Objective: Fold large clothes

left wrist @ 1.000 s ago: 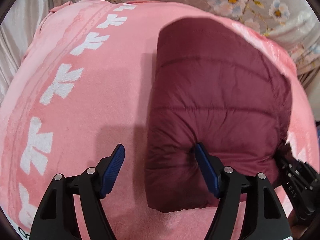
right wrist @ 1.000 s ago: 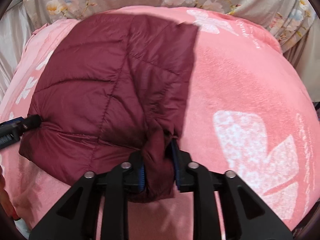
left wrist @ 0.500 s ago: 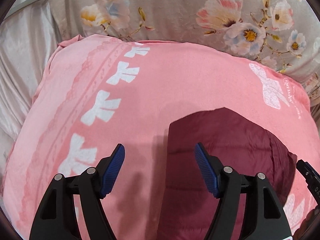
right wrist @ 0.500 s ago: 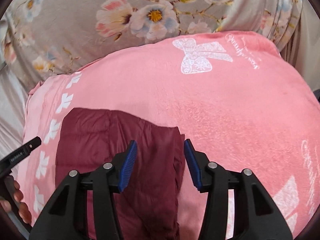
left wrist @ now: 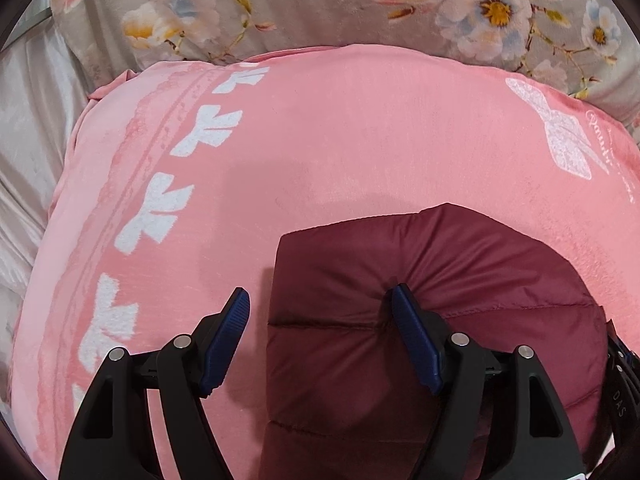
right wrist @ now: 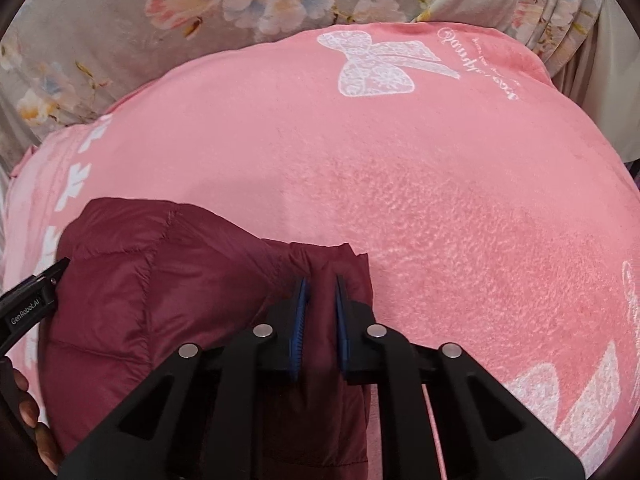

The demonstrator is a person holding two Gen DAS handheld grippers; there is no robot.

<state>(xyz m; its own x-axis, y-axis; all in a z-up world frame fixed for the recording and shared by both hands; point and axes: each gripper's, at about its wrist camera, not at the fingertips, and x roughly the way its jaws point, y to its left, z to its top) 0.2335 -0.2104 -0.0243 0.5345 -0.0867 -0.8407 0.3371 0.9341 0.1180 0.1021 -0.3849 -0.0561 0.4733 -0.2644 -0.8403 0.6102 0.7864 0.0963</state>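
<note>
On the near edge of the pink blanket (right wrist: 400, 184), the jacket (left wrist: 440, 280) lies folded. The right hand-held gripper (right wrist: 319, 312), open a moment ago, now pinches its edge again; the left hand-held gripper (left wrist: 320, 340) stays wide open, one finger denting it, so another fold seems likely.

The maroon quilted jacket (left wrist: 460, 280) runs off the bottom edge of the left wrist view, so its near end is cut off, and the right finger (left wrist: 416, 344) of the left claw (left wrist: 320, 336) covers part of its puffed surface. In the right wrist view the jacket (right wrist: 160, 280) also leaves the frame at the bottom, and the fold between the right claw (right wrist: 319, 316) pads is hidden behind the black arms. The pink blanket (right wrist: 440, 200) under the jacket cannot be seen. White script (right wrist: 480, 60) near the blanket's far edge is too small to read. The hand (right wrist: 28, 412) at the lower left corner is mostly out of frame.
</note>
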